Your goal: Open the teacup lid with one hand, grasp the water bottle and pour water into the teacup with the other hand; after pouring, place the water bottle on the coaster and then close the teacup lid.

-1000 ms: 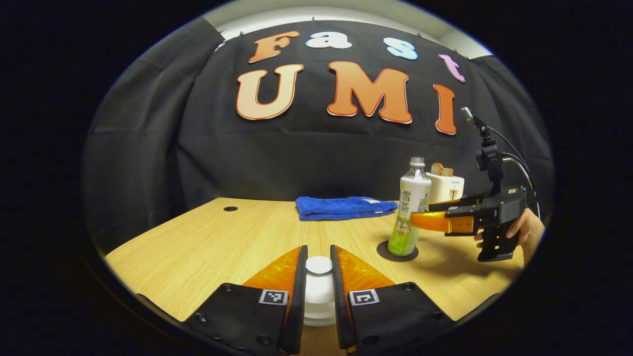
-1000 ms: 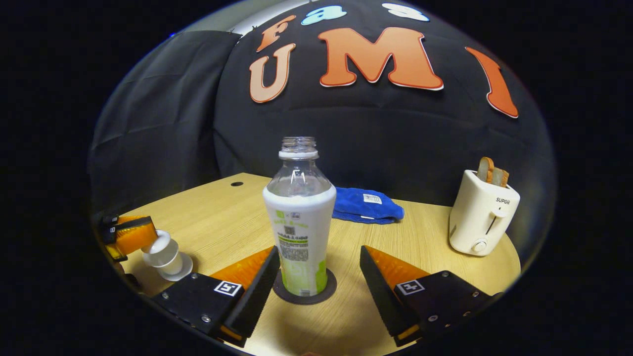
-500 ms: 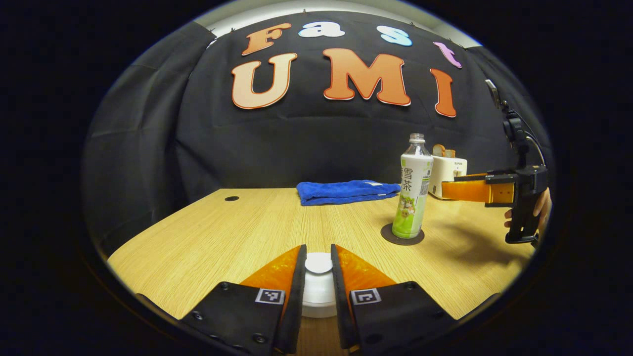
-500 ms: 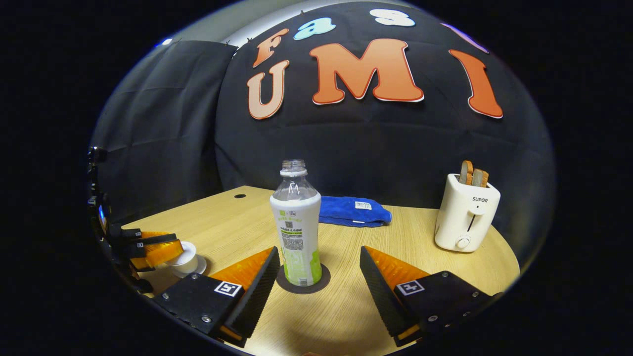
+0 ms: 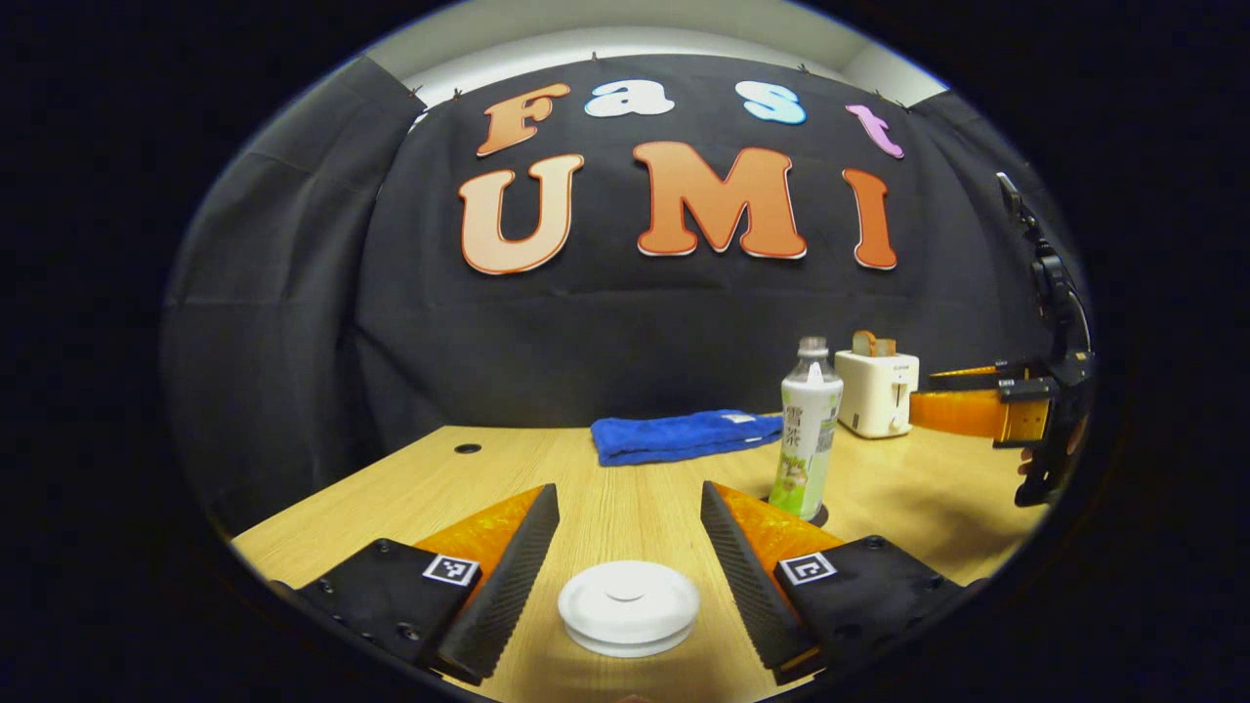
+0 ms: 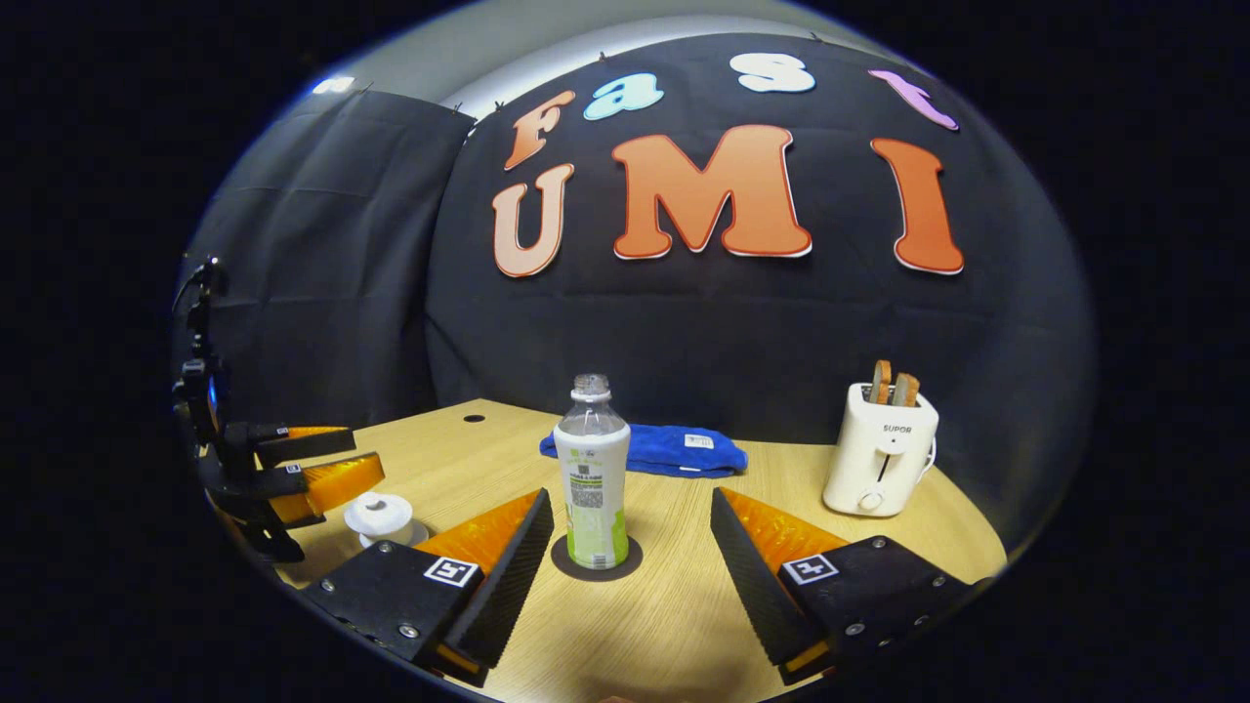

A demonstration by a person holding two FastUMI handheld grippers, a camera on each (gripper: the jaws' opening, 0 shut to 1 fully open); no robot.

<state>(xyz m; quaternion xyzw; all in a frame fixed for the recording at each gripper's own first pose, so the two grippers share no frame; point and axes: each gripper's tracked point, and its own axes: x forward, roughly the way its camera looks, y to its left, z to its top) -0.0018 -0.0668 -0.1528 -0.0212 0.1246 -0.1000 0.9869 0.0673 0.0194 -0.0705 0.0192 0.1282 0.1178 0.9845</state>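
Observation:
The white teacup [image 5: 629, 607] stands with its lid on, low between the spread fingers of my left gripper [image 5: 627, 493], which is open and touches nothing. In the right gripper view the same lidded teacup [image 6: 381, 516] sits just right of the left gripper [image 6: 342, 459]. The uncapped water bottle [image 6: 592, 488] stands upright on the dark round coaster [image 6: 625, 564], a little ahead of my open right gripper [image 6: 630, 496] and clear of both fingers. From the left gripper view, the bottle [image 5: 807, 439] is to the right, with the right gripper [image 5: 928, 391] farther right.
A folded blue towel [image 6: 664, 449] lies at the back of the wooden table [image 6: 684, 605]. A white toaster [image 6: 879, 449] with toast slices stands at the back right. A cable hole [image 5: 467, 448] is at the table's far left.
My left gripper has opened, let go of the lid's knob and drawn back from the teacup. My right gripper has backed away from the bottle, which stays on the coaster.

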